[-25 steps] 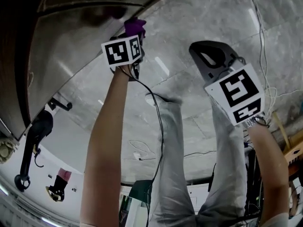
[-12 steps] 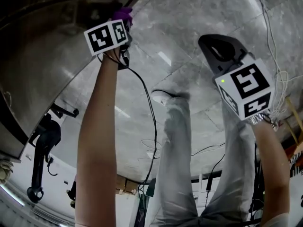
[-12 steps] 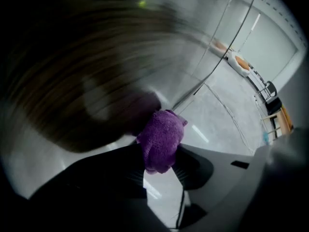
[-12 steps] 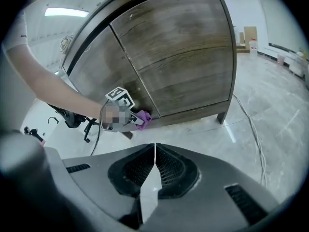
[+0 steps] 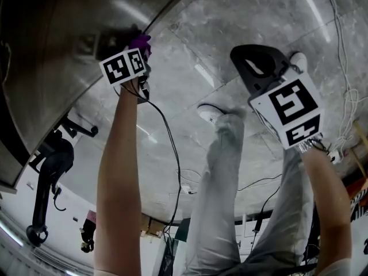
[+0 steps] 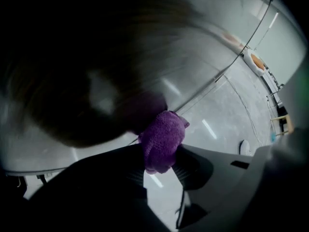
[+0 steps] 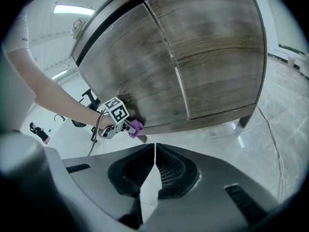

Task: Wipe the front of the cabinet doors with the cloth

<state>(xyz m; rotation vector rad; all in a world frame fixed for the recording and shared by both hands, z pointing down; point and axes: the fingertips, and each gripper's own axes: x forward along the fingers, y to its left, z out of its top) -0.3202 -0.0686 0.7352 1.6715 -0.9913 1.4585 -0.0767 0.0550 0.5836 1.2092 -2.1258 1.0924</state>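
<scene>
My left gripper is shut on a purple cloth and presses it against the lower part of the left cabinet door. In the head view the purple cloth pokes out above the left gripper's marker cube, touching the glossy door. The right gripper view shows the left gripper with the cloth near the door's bottom edge. My right gripper is shut with nothing between its jaws, held back from the cabinet over the floor. The right door is untouched.
The cabinet stands on short legs on a polished grey stone floor. White cables trail on the floor at the right. A black stand lies to the left. The person's legs and shoes are below.
My left gripper has carried the cloth leftward and slightly down along the door's lower part. The right gripper stays in about the same place.
</scene>
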